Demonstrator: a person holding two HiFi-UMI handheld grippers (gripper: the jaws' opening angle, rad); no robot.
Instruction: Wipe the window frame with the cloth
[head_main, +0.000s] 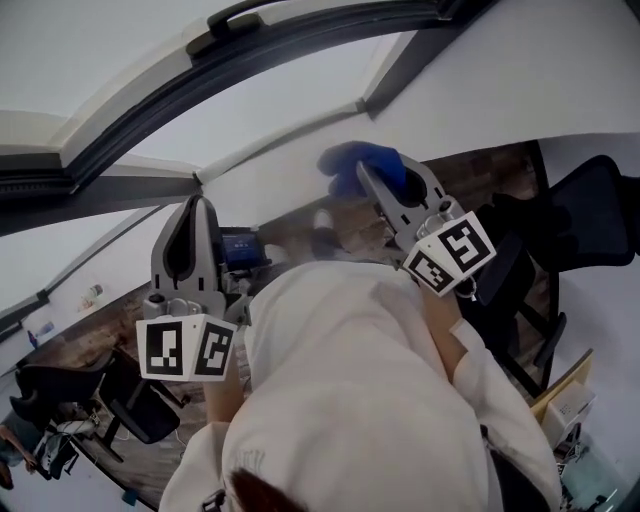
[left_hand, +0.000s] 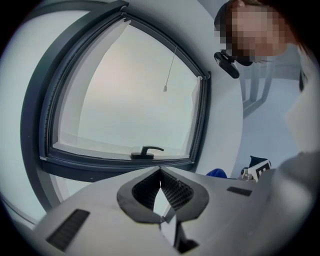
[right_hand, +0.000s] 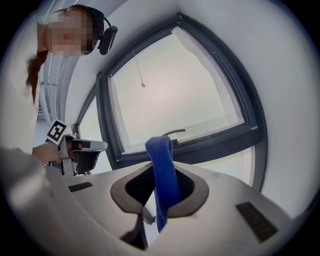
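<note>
White wall (head_main: 520, 70) surrounds a large window that fills most of what both tools face. The right gripper (right_hand: 162, 171) has its jaws pressed together on the blue cloth (right_hand: 160, 150). A fold of it stands up above the tips and a narrow tail hangs down between the pads. The left gripper (left_hand: 160, 170) is closed too, its ribbed pads meeting at the tips with nothing caught between them. It is held up beside the other one, a little lower and to the person's left, in a bare hand (right_hand: 46, 152). Both tools point up towards the glass, and white sleeves (head_main: 350, 380) reach up behind them. The cloth sits near the wall just under the lower corner of the window frame (left_hand: 201, 125), but from where I stand I can't tell whether it touches the wall. It is not against the dark frame itself. A dark handle (left_hand: 146, 152) lies flat along the bottom rail, roughly in line with the raised cloth. A thin cord (left_hand: 169, 70) with a small weight dangles across the pale pane (right_hand: 175, 85). Further down and off to the right, a black office chair (head_main: 590, 220) stands on the floor.
</note>
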